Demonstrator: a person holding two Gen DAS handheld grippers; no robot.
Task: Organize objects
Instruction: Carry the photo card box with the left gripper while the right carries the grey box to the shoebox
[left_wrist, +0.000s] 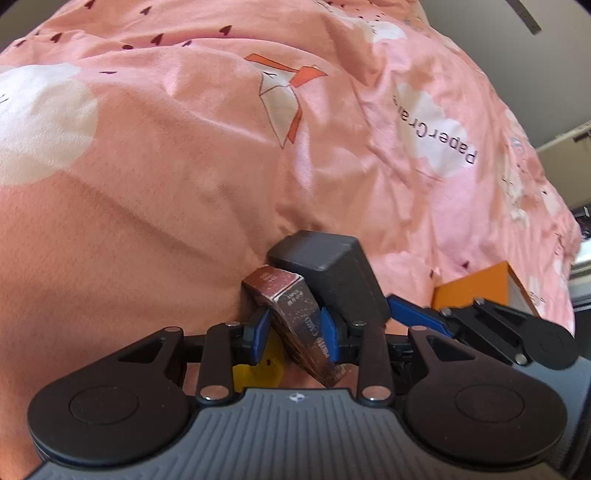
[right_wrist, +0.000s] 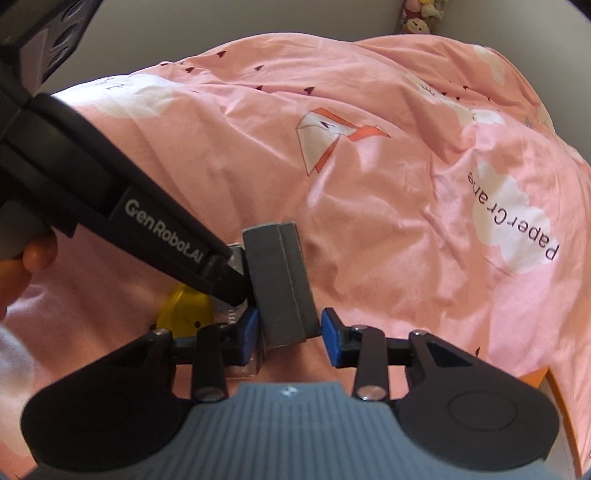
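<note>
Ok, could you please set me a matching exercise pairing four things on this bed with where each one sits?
1. reddish-brown carton
2. dark grey box
3. yellow object
4. orange box

A. between the right gripper's pads
B. between the left gripper's pads
C. far right in the left wrist view
D. on the pink duvet, partly hidden by the left gripper

Pairs: 1-B, 2-A, 3-D, 4-C.
</note>
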